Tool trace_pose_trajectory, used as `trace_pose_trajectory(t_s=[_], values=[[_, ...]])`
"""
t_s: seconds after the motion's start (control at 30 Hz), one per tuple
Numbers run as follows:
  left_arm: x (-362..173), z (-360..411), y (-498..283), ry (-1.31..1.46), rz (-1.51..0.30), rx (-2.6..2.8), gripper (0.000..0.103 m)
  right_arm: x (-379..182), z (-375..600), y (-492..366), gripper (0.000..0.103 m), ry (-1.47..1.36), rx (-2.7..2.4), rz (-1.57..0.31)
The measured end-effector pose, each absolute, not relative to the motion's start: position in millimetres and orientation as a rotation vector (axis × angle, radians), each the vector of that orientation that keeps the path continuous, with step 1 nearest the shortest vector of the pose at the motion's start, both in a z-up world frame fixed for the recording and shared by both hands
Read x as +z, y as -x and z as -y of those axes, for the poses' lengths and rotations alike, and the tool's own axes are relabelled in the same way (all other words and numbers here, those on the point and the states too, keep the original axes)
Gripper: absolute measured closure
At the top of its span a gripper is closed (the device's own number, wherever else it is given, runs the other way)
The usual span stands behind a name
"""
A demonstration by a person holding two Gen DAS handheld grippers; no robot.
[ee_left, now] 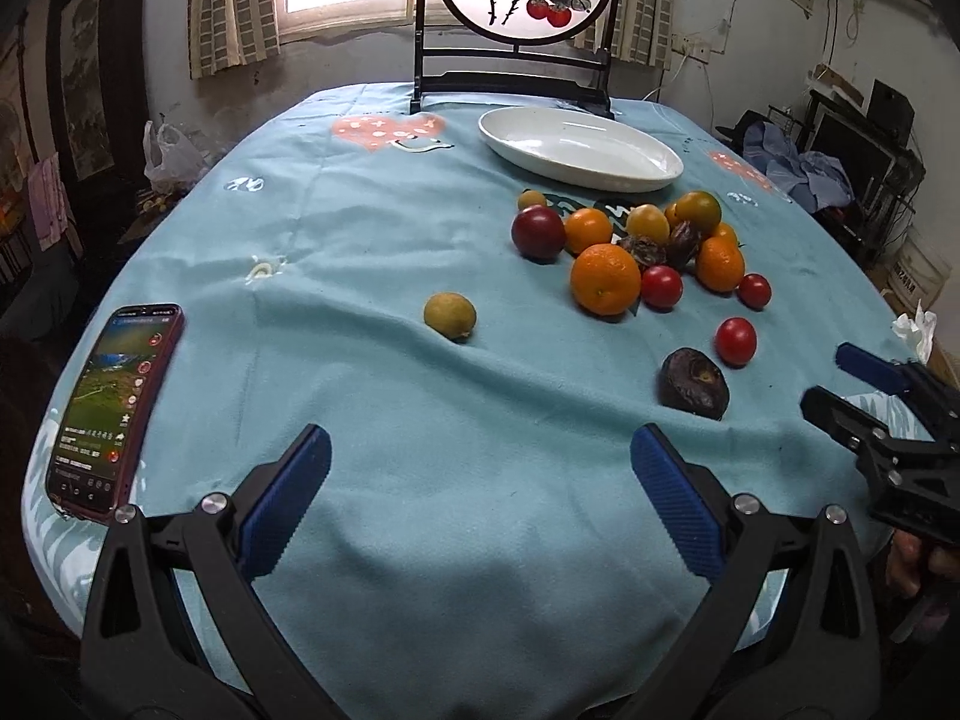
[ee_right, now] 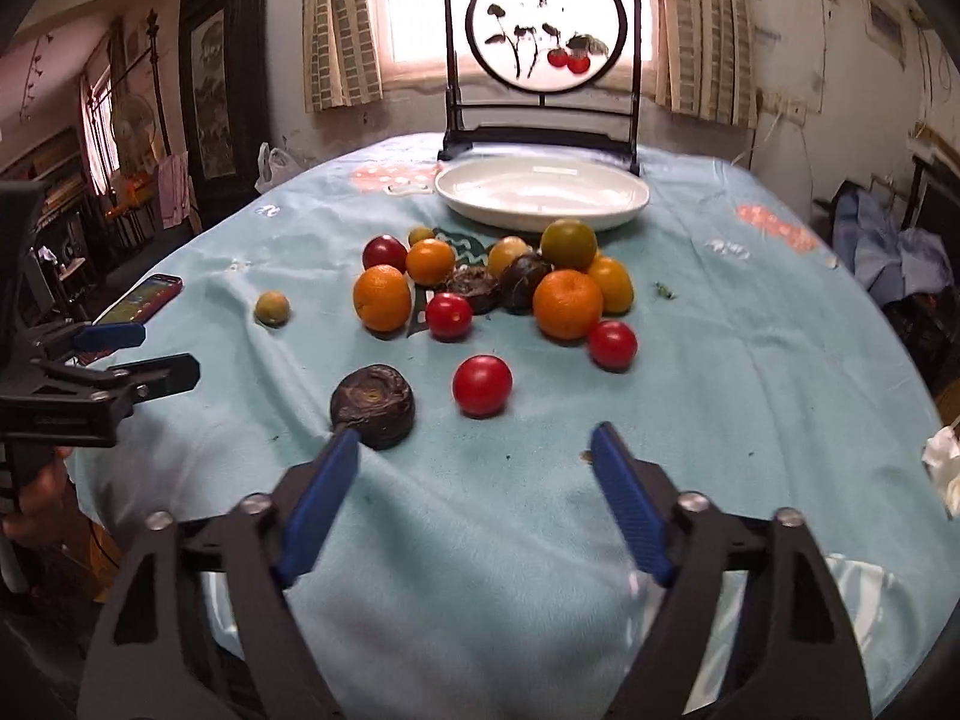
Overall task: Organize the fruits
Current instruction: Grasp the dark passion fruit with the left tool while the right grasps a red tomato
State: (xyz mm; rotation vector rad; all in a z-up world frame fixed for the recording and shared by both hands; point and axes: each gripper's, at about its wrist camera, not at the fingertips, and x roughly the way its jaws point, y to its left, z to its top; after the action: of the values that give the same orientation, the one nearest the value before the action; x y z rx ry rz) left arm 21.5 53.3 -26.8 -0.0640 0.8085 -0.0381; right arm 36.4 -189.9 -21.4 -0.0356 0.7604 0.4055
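A pile of fruit lies on the blue tablecloth: oranges (ee_left: 605, 278) (ee_right: 567, 303), red tomatoes (ee_left: 735, 341) (ee_right: 482, 386), dark wrinkled fruits (ee_left: 695, 383) (ee_right: 373, 405) and a lone yellow-green fruit (ee_left: 450, 315) (ee_right: 272, 308). An empty white oval dish (ee_left: 636, 171) (ee_right: 480, 204) sits behind the pile. My left gripper (ee_left: 480, 450) (ee_right: 162, 354) is open and empty, near the table's front. My right gripper (ee_right: 474, 450) (ee_left: 834, 378) is open and empty, just short of the nearest tomato and dark fruit.
A phone (ee_left: 114, 408) (ee_right: 144, 299) with a lit screen lies at the table's left edge. A dark-framed round painted screen (ee_left: 516, 18) (ee_right: 543, 60) stands behind the dish. A white tissue (ee_left: 915, 327) (ee_right: 945, 462) lies at the right edge.
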Motion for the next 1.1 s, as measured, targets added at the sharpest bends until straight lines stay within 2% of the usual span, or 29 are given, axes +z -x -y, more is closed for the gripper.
trace_pose_trajectory(t_s=[0.07,0.17,0.2,0.37,0.53,0.57,0.6,0.73,0.97,1.1], values=[[-28,-49,-23,0.066,-0.796,-0.081,0.002,-27,195,-52,0.043,-0.016,0.411,-0.802],[-28,-38,-25,0.034,-0.763,-0.141,0.002,-31,190,-68,0.045,-0.015,0.413,-0.826],[-29,-33,-26,0.019,-0.753,-0.159,0.002,-31,186,-74,0.05,-0.007,0.42,-0.833],[-29,-14,-32,-0.034,-0.733,-0.227,0.002,-36,175,-93,0.054,0.018,0.431,-0.869],[-29,-1,-41,-0.054,-0.738,-0.282,0.009,-48,171,-105,0.059,0.021,0.449,-0.925],[-29,1,-43,-0.054,-0.741,-0.29,0.01,-50,171,-106,0.068,0.014,0.461,-0.934],[-29,3,-44,-0.055,-0.744,-0.299,0.012,-49,172,-106,0.072,0.003,0.472,-0.931],[-31,15,-53,-0.059,-0.769,-0.345,0.023,-47,186,-103,0.073,-0.053,0.472,-0.911],[-41,45,-65,-0.095,-0.818,-0.413,0.025,-46,211,-100,0.073,-0.142,0.456,-0.901],[-49,55,-72,-0.114,-0.857,-0.415,0.036,-45,208,-99,0.073,-0.132,0.461,-0.892]])
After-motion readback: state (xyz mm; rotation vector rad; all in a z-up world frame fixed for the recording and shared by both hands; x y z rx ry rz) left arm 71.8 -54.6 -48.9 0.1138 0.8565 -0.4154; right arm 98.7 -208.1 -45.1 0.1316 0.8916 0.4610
